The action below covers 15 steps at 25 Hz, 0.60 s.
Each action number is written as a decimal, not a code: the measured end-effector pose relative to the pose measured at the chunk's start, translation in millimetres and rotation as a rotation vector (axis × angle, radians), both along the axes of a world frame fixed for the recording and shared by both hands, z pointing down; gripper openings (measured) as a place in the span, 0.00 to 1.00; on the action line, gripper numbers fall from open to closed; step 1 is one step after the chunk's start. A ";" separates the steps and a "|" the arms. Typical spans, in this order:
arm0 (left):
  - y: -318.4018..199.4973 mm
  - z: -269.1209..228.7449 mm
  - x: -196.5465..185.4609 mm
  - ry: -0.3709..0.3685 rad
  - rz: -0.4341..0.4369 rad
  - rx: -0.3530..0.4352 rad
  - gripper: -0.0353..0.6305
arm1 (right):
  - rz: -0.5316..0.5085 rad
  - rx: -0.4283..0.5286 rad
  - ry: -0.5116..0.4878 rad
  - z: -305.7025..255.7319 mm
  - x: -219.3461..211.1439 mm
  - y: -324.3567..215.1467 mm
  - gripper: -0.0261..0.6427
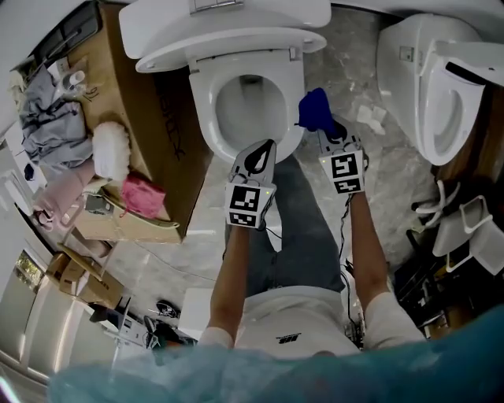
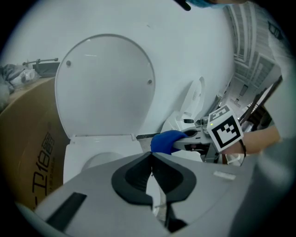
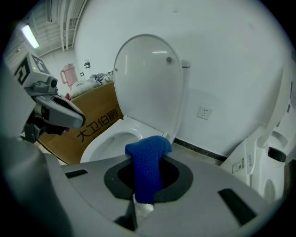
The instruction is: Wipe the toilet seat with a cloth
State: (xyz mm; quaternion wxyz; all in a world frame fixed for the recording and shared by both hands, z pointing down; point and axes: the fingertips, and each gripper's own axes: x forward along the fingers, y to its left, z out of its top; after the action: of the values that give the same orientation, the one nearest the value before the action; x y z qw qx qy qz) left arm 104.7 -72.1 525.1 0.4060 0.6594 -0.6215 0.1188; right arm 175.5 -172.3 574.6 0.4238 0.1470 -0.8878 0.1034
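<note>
**Cloth clamped on the right, both tools at the front rim**

The toilet (image 1: pixel 260 16) fills the space ahead of both my tools. Its lid (image 2: pixel 106 88) stands upright against the wall and the toilet seat (image 2: pixel 76 155) is down and bare. Left of my left gripper (image 1: pixel 261 151), a cardboard box (image 1: pixel 153 118) runs close along the bowl, so that flank is tight. Right of my right gripper (image 1: pixel 319 130) a strip of marble floor (image 1: pixel 350 55) lies open before a second toilet (image 1: pixel 429 79).

My left gripper hangs over the seat's front edge with its jaws pressed together and nothing between them. My right gripper sits just beside it, off the seat's front right corner. Its jaws are clamped on the blue cloth (image 3: pixel 147 166), which folds over the tips and droops back between the pads.

The head view gives me the lid only edge-on, while both gripper views show its full face. From the left gripper view I get the cloth side-on, bulging out ahead of the right tool. I cannot tell from any view whether it touches the seat. Only the right gripper view shows a wall socket (image 3: pixel 204 112) beyond the lid's right edge. Only the head view shows a crumpled white scrap (image 1: pixel 372 116) on the floor to the right tool's right.
</note>
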 end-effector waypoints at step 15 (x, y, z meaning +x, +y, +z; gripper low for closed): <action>-27.0 69.0 1.3 0.039 0.005 0.002 0.07 | -0.076 0.077 0.141 89.0 5.4 -30.1 0.07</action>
State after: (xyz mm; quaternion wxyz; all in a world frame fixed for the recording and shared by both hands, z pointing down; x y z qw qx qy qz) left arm 106.0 -99.1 594.1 0.4172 0.6636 -0.6118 0.1062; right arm 181.0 -202.4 663.6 0.4830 0.1363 -0.8639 0.0423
